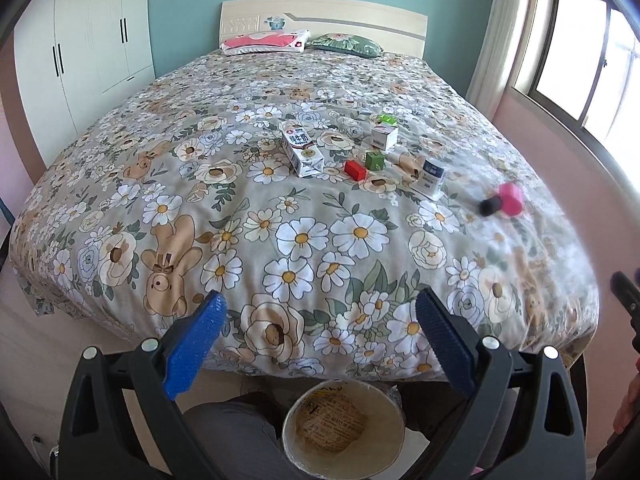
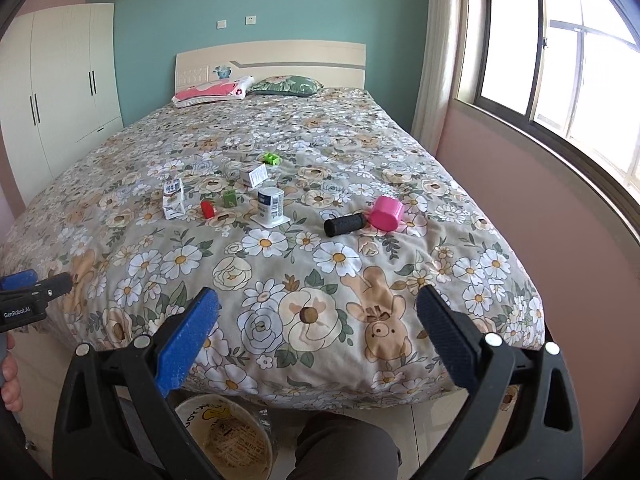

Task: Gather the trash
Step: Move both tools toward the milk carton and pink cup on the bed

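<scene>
Trash lies mid-bed on the floral quilt: a milk carton, a red block, a green block, a white box, a small green piece, a white-and-blue cup and a pink cup beside a black cylinder. In the right wrist view the same carton, white-and-blue cup, pink cup and black cylinder show. A round bin stands on the floor at the bed's foot. My left gripper and right gripper both hang open and empty over the bed's foot edge.
Two pillows lie by the headboard. A white wardrobe stands left, a window and pink wall right. A person's grey-trousered legs flank the bin. The left gripper's tip shows at the right view's left edge.
</scene>
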`<state>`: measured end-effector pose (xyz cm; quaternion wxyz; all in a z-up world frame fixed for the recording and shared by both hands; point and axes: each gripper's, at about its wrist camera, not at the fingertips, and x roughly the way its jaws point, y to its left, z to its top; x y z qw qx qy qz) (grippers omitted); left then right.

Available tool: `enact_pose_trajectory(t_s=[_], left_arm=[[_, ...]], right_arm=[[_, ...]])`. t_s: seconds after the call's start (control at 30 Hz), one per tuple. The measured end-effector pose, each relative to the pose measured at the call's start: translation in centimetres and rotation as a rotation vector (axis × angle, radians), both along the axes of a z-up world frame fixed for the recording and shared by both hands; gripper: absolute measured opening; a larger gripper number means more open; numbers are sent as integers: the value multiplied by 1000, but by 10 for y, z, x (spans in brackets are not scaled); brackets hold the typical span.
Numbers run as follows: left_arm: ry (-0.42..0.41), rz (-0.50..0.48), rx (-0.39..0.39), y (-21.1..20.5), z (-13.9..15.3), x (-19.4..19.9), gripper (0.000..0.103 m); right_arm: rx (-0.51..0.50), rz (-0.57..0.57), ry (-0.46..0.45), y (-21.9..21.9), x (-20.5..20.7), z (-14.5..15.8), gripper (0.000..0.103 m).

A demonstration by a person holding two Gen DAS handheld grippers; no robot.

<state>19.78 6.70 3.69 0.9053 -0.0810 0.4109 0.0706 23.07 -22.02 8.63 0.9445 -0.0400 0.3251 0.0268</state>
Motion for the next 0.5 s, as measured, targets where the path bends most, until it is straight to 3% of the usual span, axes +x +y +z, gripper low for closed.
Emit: enact_pose_trajectory(t_s=[0.2,0.5], left_arm=[[-15,61,8,16,5,57,97],[25,115,-50,44,-4,149,97]], right_arm=[[36,-31,16,-21,58,6,97],[8,-137,48,-48,162,-2,97]])
